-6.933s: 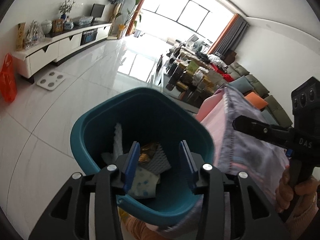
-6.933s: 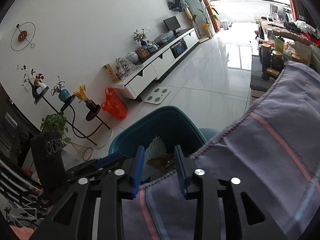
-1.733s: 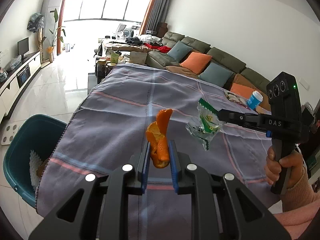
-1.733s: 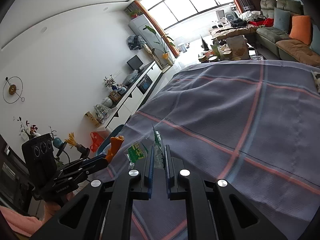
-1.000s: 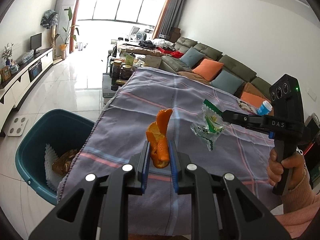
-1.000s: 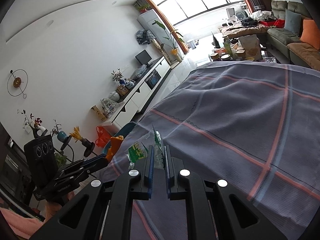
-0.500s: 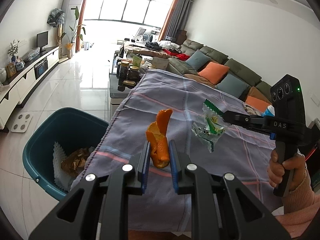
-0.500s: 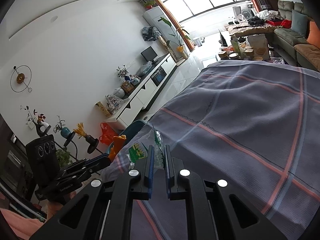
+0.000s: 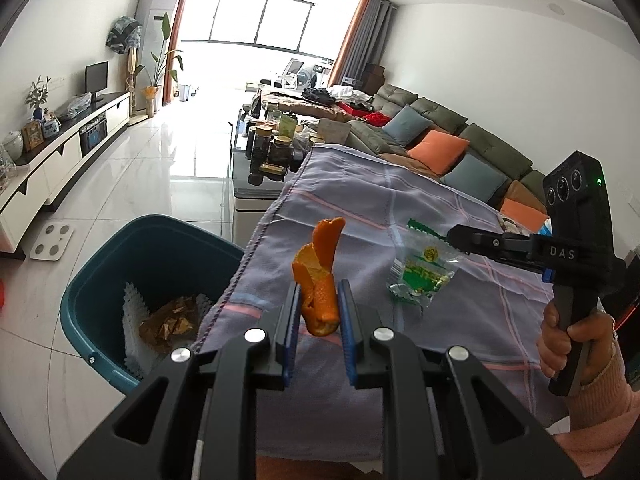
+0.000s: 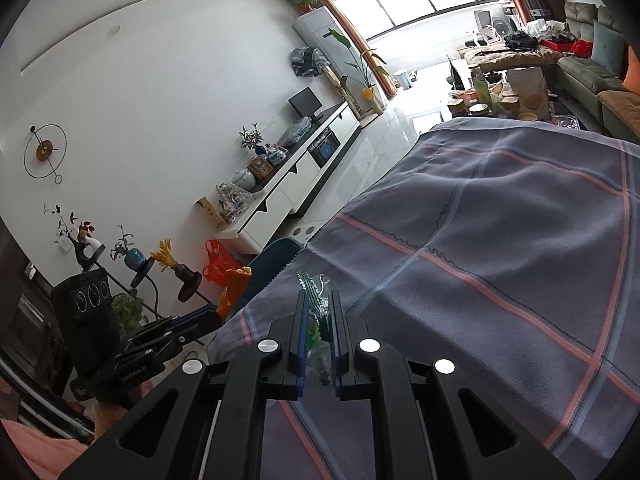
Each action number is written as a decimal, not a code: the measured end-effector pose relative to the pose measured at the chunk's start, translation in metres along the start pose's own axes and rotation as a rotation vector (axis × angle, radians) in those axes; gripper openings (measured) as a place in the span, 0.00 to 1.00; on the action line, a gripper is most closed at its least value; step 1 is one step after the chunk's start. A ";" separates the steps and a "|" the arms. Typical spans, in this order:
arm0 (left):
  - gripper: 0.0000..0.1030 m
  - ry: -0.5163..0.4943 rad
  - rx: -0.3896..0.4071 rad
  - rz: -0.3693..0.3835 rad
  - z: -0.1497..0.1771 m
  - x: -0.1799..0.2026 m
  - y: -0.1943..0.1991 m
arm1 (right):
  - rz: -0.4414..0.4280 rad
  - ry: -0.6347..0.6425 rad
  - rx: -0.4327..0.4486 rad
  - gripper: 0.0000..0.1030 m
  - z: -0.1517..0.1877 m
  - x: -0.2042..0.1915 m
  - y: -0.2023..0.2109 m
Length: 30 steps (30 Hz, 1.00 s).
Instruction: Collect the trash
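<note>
Left gripper is clamped on a curl of orange peel, which stands up out of the blue pads with its tip above them. Right gripper pinches a clear wrapper with green print; from the left wrist the same wrapper hangs to the right of the peel, dangling from the tips of the other tool, whose grip a hand holds.

Both pieces are up off the cloth, so the picking is done and the carry to the bin is the step in hand. The teal bin sits on the floor below and left of the left gripper, just past the cloth's edge, with paper and a brown wrapper already inside. By my reading, the left gripper needs to swing further left until the peel is over the bin's mouth rather than over the cloth, then open; the right one has farther to go, since the bin shows only as a sliver beyond its tips. The light wrapper may cling to a pad or drift as it drops.

Under both tools lies a grey-purple cloth with pink and blue stripes, bare of other rubbish in the near part. Beyond it are a low table crowded with jars, a green sofa with orange and blue cushions, a white TV cabinet along the left wall, a glossy tiled floor and a bright window.
</note>
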<state>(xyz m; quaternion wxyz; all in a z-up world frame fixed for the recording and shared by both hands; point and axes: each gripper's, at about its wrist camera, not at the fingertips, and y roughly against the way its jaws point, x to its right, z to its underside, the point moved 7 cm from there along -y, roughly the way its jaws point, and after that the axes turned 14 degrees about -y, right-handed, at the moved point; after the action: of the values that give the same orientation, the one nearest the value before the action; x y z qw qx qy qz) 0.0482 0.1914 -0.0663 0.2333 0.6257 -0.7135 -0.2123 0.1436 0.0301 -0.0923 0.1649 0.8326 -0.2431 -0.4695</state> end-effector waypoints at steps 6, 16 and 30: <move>0.19 0.007 -0.002 0.002 0.002 -0.002 0.000 | 0.032 -0.028 -0.009 0.40 0.000 0.008 -0.006; 0.19 0.017 -0.004 0.001 0.006 -0.006 0.001 | 0.031 -0.036 -0.102 0.29 0.017 0.010 -0.028; 0.19 0.027 0.004 -0.008 0.008 -0.011 0.005 | 0.004 0.020 -0.063 0.11 0.012 -0.013 -0.015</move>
<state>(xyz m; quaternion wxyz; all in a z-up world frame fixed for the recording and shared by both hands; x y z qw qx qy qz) 0.0408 0.2033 -0.0705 0.2409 0.6318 -0.7081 -0.2033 0.1315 0.0491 -0.0965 0.1943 0.8312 -0.2282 -0.4684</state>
